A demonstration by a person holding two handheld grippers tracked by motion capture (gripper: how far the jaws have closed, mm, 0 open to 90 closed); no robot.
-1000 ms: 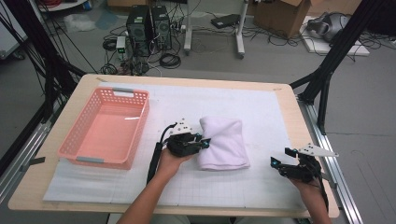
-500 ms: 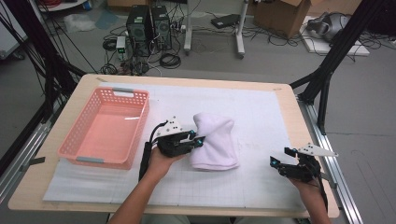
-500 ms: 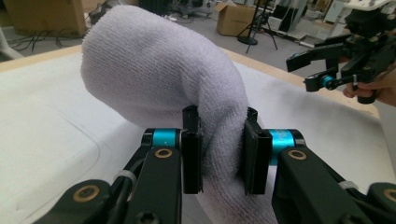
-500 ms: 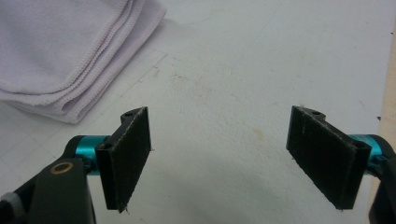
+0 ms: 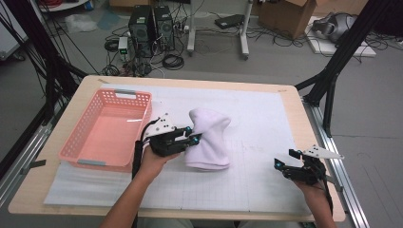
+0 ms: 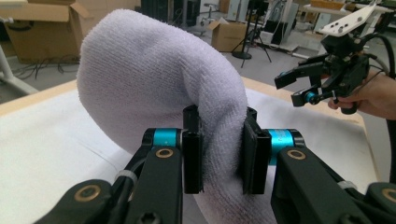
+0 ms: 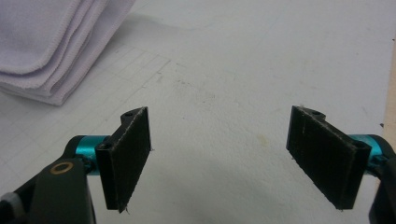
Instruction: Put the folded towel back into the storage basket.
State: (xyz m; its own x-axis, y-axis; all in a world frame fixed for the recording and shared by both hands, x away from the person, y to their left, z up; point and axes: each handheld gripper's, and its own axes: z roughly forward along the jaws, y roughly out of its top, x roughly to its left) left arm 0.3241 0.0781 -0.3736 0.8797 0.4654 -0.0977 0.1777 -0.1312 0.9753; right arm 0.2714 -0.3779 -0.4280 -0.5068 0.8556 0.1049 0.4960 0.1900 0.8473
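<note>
The left tongs [image 5: 191,137] are pinching the folded white terry-cloth towel [image 5: 208,137] by its near edge, and in the left gripper view both black pads [image 6: 193,154] are squeezing a thick wad of cloth between them. The towel is bunching into a soft hump above the grip, with its lower part resting on the white gridded mat [image 5: 266,118] in the middle of the surface, just right of the shallow pink plastic lattice basket [image 5: 108,128]. That basket is sitting empty at the left of the pale wooden surface [image 5: 304,118], and it looks to me like the place this towel is heading.

The right tongs [image 5: 285,159] are standing wide open over bare mat at the right edge, holding nothing; in the right gripper view their pads [image 7: 130,154] are well apart, and the towel's stacked layers [image 7: 46,51] are showing off to one corner.

To do this step well, I'd say the person is needing a firm squeeze through all the layers, since a thick fold can slip loose one layer at a time. Lifting high enough for the hanging end to clear the basket's near wall matters too, or the cloth may drag and unfold. A slow sweep leftward, then lowering before letting go, should be keeping the fold tidy. The idle hand could be steadying the basket if it starts sliding.
</note>
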